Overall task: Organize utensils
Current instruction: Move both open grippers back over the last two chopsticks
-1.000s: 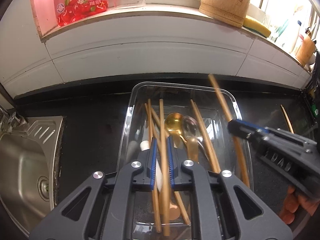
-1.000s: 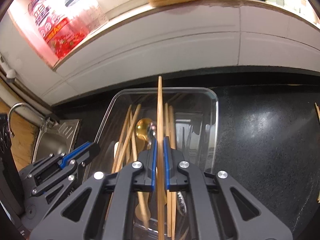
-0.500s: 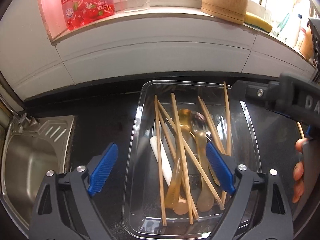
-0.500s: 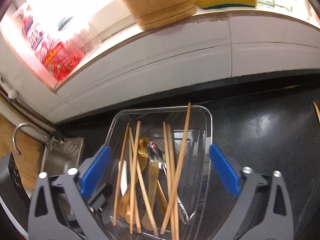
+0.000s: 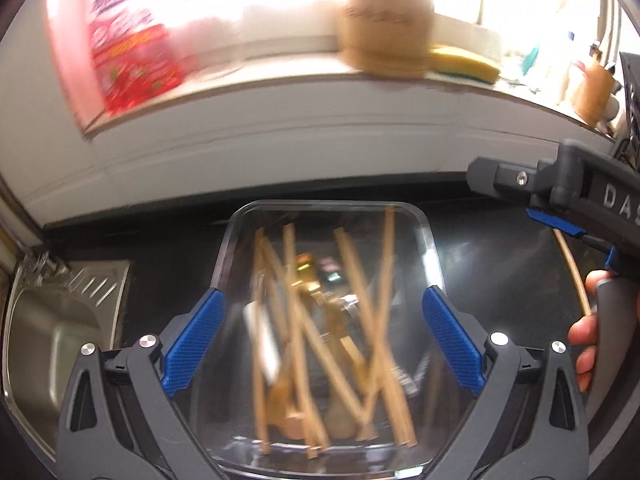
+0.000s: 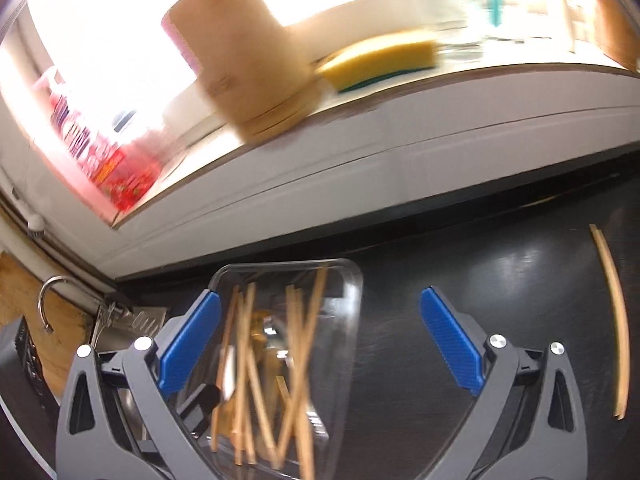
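Observation:
A clear plastic tray (image 5: 430, 240) (image 6: 356, 280) lies on the black counter and holds several wooden chopsticks (image 5: 296, 320) (image 6: 296, 360) crossed over gold spoons (image 5: 304, 276); all of it is blurred. My left gripper (image 5: 323, 294) hovers above the tray, its jaws opening wide with nothing between the pads. My right gripper (image 6: 320, 297) is open and empty, over the tray's right edge and the counter. It also shows in the left wrist view at the right (image 5: 532, 200), with a person's hand (image 5: 584, 332) on its handle. A loose pair of chopsticks (image 6: 616, 320) (image 5: 572, 272) lies on the counter, right of the tray.
A steel sink (image 5: 52, 340) with a faucet (image 6: 48, 300) sits left of the tray. On the white sill behind stand a wooden cylinder holder (image 5: 384, 28) (image 6: 244, 60), a yellow sponge (image 5: 464, 66) (image 6: 380, 60) and a red-labelled bottle (image 5: 132, 48).
Both grippers were shut on a chopstick each; they opened and the chopsticks dropped into the tray. Both have since pulled back and up, and the right one has swung to the right.

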### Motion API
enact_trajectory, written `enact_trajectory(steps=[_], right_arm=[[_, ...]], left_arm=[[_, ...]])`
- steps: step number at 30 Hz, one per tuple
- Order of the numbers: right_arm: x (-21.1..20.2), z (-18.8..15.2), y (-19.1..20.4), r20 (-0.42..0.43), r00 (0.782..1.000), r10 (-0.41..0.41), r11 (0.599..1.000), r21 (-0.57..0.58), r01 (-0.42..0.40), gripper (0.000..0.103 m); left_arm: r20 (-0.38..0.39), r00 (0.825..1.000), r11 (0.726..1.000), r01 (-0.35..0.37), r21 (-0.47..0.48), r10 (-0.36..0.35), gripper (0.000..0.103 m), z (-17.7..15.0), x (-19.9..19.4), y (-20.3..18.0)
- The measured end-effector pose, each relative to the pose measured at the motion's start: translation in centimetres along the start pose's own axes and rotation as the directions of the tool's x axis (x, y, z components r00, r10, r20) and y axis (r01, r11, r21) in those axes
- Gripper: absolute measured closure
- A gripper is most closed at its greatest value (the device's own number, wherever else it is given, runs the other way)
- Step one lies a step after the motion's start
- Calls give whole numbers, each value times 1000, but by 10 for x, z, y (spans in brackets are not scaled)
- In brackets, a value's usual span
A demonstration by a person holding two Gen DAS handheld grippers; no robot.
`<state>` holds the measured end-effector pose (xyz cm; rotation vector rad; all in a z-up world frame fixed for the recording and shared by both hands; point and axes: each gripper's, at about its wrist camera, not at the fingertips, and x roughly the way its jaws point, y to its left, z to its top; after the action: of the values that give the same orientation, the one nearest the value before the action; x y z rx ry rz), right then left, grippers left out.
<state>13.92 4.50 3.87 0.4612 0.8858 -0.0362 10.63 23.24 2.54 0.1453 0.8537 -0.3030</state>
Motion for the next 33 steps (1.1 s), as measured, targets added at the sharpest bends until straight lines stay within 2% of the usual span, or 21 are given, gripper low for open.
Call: enact_trajectory(steps=[4, 8, 14, 19, 22, 25, 29, 33], right_arm=[[-20, 5, -50, 22, 998, -60, 998, 27, 59, 6], [-45, 2, -120, 26, 987, -161, 986, 47, 160, 6], [-79, -9, -232, -8, 953, -302, 941, 160, 299, 6], [-102, -10, -290, -25, 936, -350, 921, 172, 349, 6], [-112, -10, -316, -31, 937, -349, 921, 170, 349, 6], [-116, -8, -333, -30, 941, -336, 932, 132, 337, 6], [-121, -2, -347, -25, 950, -311, 943, 121, 311, 6], [-121, 3, -355, -23, 959, -283, 950, 128, 283, 6]], left_arm=[[4, 999, 998, 47, 27, -48, 6, 12, 1, -43], [0, 994, 990, 109, 87, -109, 6, 20, 4, -106], [-95, 973, 959, 225, 171, -211, 6, 11, 30, -216], [-170, 956, 941, 273, 201, -241, 6, -1, 56, -285], [-199, 949, 935, 284, 211, -243, 6, -7, 69, -320], [-222, 948, 942, 273, 194, -229, 6, -13, 81, -344], [-234, 955, 957, 226, 181, -182, 6, -17, 94, -354], [-244, 960, 978, 172, 120, -139, 6, -21, 105, -348]])
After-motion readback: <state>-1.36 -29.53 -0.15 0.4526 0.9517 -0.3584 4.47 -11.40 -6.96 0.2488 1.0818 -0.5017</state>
